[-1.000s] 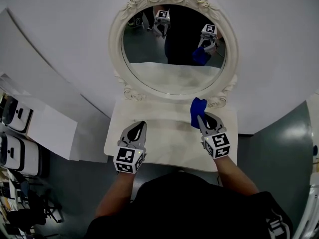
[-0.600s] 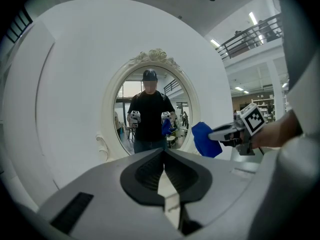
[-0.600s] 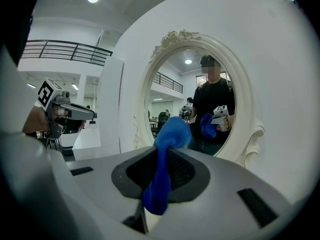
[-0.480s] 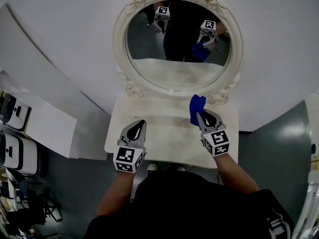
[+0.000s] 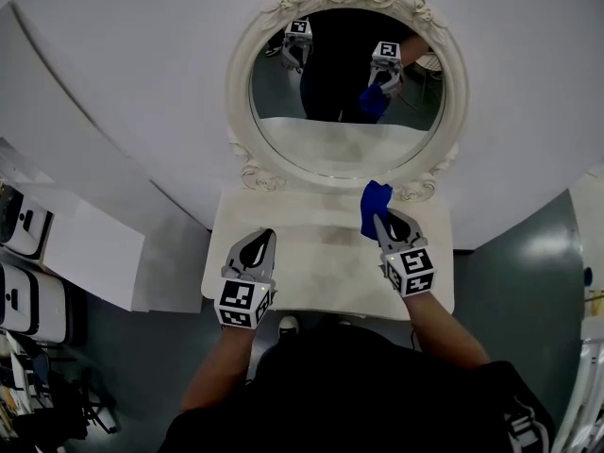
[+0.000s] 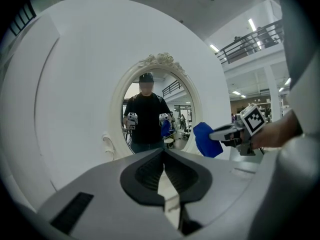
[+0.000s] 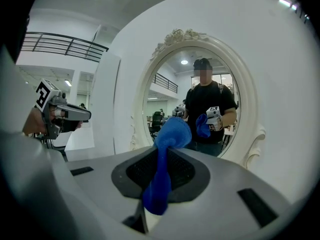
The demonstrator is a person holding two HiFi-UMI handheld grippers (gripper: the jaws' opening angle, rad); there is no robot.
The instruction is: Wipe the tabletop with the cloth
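The cloth (image 5: 375, 201) is a small bright-blue bundle pinched in the right gripper (image 5: 378, 220). In the right gripper view the two jaws are pressed onto it: one lump bulges out past the tips and a tail hangs down between the jaws toward the camera. Seen from above, it sits over the back of the white tabletop (image 5: 311, 272), at about 1 o'clock from the top's middle and just in front of the mirror (image 5: 347, 92) frame's lower right scroll. Whether the cloth touches the surface I cannot tell.

The left gripper (image 5: 271, 236) hangs over the tabletop at about 9 o'clock from its middle, well apart from the cloth. It points toward 12 o'clock, at the mirror. Its jaws meet at the tips with nothing held between them.

The mirror is oval with a carved cream frame. It stands at the back edge of the tabletop against a white wall. Its glass shows the person in a dark top with both grippers raised, the blue cloth showing at one of them.
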